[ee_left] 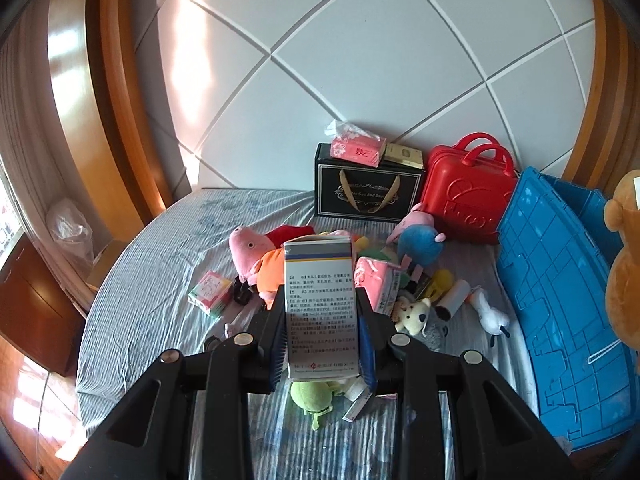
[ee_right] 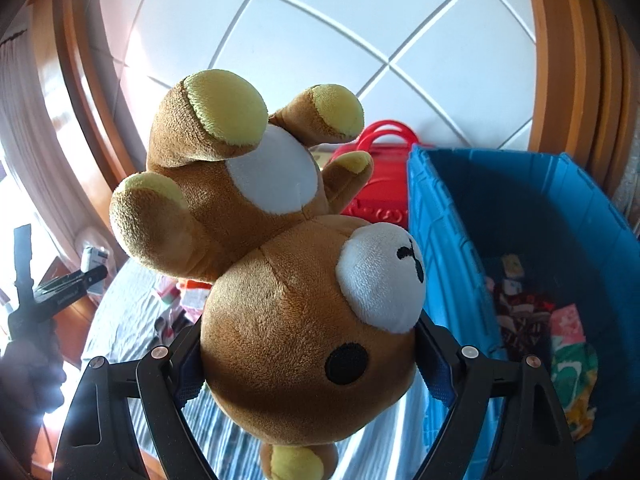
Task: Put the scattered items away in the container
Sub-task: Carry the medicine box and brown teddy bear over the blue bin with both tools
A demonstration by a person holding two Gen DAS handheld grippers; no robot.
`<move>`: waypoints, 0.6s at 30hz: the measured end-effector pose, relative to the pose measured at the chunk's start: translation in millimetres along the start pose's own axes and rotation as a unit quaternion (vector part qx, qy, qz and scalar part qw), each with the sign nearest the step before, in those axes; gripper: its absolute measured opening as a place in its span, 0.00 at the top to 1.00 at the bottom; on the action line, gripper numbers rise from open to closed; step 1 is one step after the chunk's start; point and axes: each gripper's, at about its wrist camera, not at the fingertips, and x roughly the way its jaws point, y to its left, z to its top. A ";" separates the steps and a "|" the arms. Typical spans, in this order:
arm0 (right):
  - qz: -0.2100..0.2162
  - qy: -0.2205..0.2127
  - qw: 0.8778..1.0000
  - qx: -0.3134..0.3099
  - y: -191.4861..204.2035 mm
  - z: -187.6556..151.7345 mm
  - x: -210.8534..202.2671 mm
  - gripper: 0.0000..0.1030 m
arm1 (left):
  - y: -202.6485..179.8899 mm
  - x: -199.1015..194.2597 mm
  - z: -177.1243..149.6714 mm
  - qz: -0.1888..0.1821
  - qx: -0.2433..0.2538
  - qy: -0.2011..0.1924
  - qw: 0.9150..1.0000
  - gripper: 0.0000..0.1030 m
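Bear (ee_right: 288,292), clamped head-first in the widely spread right gripper (ee_right: 308,356), hangs just left of the blue container (ee_right: 448,248); left gripper (ee_left: 322,344), nipping the medicine box (ee_left: 320,304), sits farther left.

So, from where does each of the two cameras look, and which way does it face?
Left wrist: on the left gripper, facing down over the bed toward the headboard; its fingers clamp a medicine box.
Right wrist: on the right gripper, facing the blue bin; its fingers hold a brown bear by the head; a hand shows at left.
Shared: bin, red case, bear, striped sheet.
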 end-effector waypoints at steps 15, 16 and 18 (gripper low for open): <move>-0.008 -0.054 0.998 0.023 -56.2 14.8 -78.0 0.16 | -128.8 -36.9 51.6 -0.060 0.061 -0.052 0.995 0.71; -0.008 -0.057 0.998 0.025 -61.7 15.6 -82.0 0.16 | -139.8 -38.8 54.2 -0.066 0.066 -0.055 0.994 0.71; -0.012 -0.063 0.998 0.029 -73.3 17.6 -91.2 0.16 | -162.6 -42.0 59.6 -0.080 0.077 -0.060 0.992 0.71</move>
